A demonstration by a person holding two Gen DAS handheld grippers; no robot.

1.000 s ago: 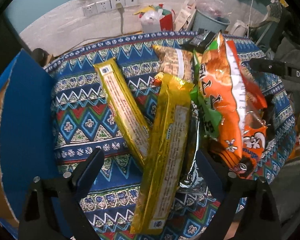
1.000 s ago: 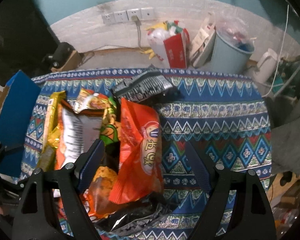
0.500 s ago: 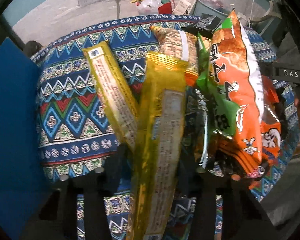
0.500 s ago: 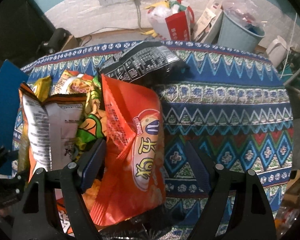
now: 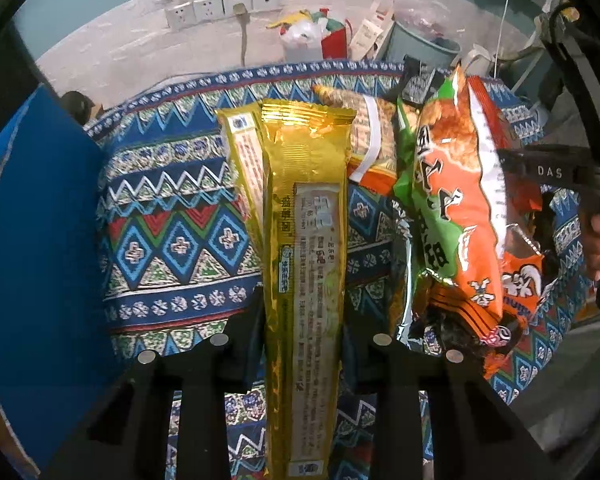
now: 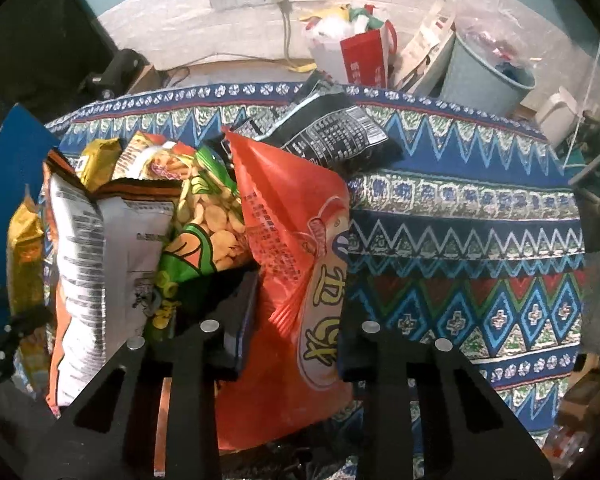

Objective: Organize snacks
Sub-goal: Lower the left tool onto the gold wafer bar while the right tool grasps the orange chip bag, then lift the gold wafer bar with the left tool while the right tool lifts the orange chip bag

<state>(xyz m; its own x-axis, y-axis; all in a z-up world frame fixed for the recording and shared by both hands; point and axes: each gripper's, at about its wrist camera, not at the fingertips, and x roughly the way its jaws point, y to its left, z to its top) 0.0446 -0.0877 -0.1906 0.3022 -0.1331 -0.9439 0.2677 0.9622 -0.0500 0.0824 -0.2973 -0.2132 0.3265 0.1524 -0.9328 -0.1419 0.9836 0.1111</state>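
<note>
The long gold packet [image 5: 305, 240] is shiny, crinkled foil. The orange bag [image 6: 300, 264] is glossy plastic film. A woven-looking patterned cloth [image 6: 460, 240] covers the worktop. The far wall [image 6: 172, 12] is rough, matt white brick.

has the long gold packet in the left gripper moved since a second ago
Yes. The gold packet swung upright, now covering the second gold packet on the tablecloth.

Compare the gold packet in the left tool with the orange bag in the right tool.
The gold packet is long, narrow and flat; the orange bag is wide and puffy. The gold packet shows a pale printed panel; the orange bag shows a large yellow-lettered oval. Both are clamped, the left tool and right tool having just closed on them.
</note>
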